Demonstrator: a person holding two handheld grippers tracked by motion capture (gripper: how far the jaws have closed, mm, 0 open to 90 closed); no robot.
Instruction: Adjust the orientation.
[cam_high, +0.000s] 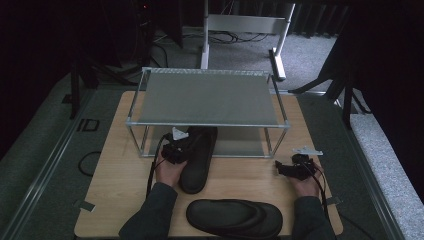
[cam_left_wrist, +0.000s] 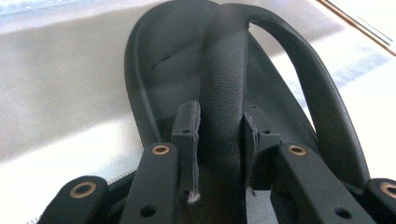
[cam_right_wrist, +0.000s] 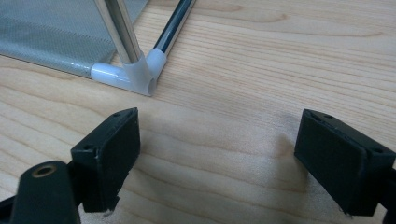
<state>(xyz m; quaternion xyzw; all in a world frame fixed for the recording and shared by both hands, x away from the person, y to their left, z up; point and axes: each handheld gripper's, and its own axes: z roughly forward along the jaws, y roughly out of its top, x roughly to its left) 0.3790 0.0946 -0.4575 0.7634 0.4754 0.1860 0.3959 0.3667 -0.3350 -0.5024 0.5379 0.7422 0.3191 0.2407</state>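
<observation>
A black sandal (cam_high: 198, 157) lies lengthwise with its toe under the lower shelf of a small rack (cam_high: 210, 97). My left gripper (cam_high: 176, 150) is shut on the sandal's strap (cam_left_wrist: 223, 107); the pads squeeze the strap from both sides in the left gripper view, with the sole (cam_left_wrist: 154, 65) reaching onto the grey shelf fabric beyond. A second black sandal (cam_high: 234, 218) lies crosswise at the table's near edge. My right gripper (cam_high: 295, 167) rests at the right, and the right gripper view shows its fingers (cam_right_wrist: 109, 154) wide apart over bare wood with nothing between them.
The rack has metal tubes, white plastic corner joints (cam_right_wrist: 135, 74) and grey fabric shelves; its near right foot stands just ahead of my right gripper. The wooden table (cam_high: 125, 190) sits on a grey floor. A white desk frame (cam_high: 245, 30) stands behind.
</observation>
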